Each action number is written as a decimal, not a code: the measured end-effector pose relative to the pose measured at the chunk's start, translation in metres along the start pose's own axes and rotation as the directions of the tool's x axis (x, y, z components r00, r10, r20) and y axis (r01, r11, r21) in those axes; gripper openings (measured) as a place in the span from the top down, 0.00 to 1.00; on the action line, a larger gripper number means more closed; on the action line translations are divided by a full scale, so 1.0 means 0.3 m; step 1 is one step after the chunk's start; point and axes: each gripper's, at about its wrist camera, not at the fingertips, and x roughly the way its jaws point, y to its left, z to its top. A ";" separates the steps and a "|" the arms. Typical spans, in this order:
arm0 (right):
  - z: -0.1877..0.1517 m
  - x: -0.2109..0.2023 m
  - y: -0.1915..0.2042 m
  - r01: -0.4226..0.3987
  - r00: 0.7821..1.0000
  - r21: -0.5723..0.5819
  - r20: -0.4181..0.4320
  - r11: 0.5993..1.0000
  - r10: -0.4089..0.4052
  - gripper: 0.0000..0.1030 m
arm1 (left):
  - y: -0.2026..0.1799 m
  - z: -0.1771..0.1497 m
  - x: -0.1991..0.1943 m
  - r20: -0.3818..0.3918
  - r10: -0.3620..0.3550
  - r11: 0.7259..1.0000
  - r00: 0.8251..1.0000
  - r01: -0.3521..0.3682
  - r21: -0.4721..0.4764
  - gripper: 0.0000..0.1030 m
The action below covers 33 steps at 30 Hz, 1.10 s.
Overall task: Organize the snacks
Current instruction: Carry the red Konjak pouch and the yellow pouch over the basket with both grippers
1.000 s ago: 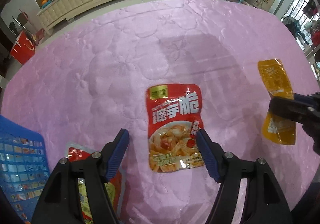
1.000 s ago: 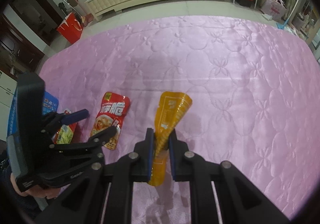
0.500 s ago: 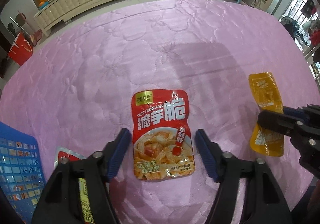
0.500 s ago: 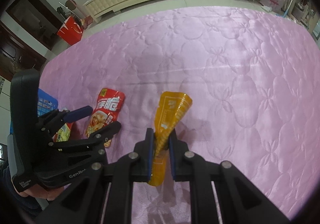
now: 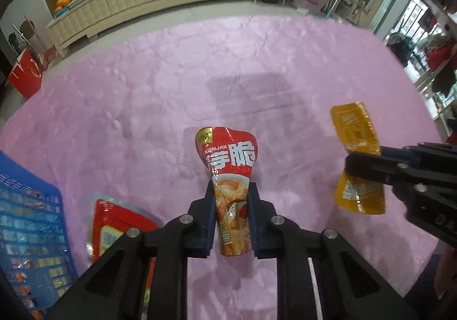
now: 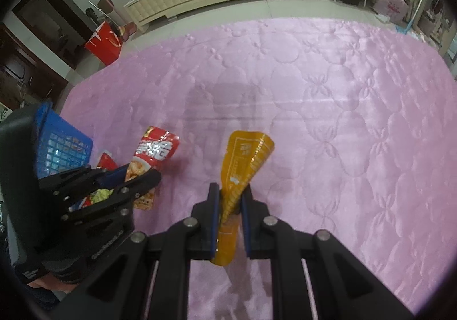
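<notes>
Your left gripper (image 5: 230,205) is clamped on the red snack packet (image 5: 230,177), pinching its lower half so the top flares out above the pads. Your right gripper (image 6: 230,205) is squeezed tight on the yellow packet (image 6: 242,165) the same way, mid-body, which crumples it into a cone. Both packets seem to be lifted off the pink quilted bed cover (image 6: 342,120), probably so you can carry them together to the blue basket (image 5: 25,220) at your left.

A second red packet (image 5: 114,223) lies flat on the cover just beside the basket, partly hidden behind your left gripper's frame. The basket is cut off by the edge of the view, so you cannot tell how full it is, though small packets show through its mesh. The lower ends of both held packets sit between the pads, out of clear sight.
</notes>
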 end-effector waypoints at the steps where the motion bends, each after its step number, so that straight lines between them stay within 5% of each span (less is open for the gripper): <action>1: -0.001 -0.017 0.010 0.004 1.000 -0.006 0.008 1.000 -0.004 0.83 | 0.004 -0.003 -0.032 0.016 -0.001 1.000 1.000 0.001 0.004 0.84; 8: -0.021 -0.150 0.129 0.015 0.997 -0.055 0.073 0.998 -0.011 0.83 | 0.006 -0.041 -0.256 0.136 -0.010 0.999 0.991 0.005 0.035 0.83; 12: -0.030 -0.220 0.196 -0.058 0.995 -0.046 0.083 0.997 0.062 0.83 | 0.046 -0.079 -0.386 0.201 -0.003 1.000 0.980 -0.002 0.025 0.83; 18: -0.044 -0.302 0.325 -0.021 0.989 -0.113 0.142 0.993 0.037 0.83 | 0.123 -0.139 -0.547 0.276 0.022 1.000 0.961 -0.025 0.006 0.83; 33: -0.084 -0.320 0.671 -0.059 0.977 -0.259 0.184 0.964 0.109 0.83 | 0.368 -0.321 -0.763 0.327 0.096 0.994 0.940 -0.073 -0.081 0.83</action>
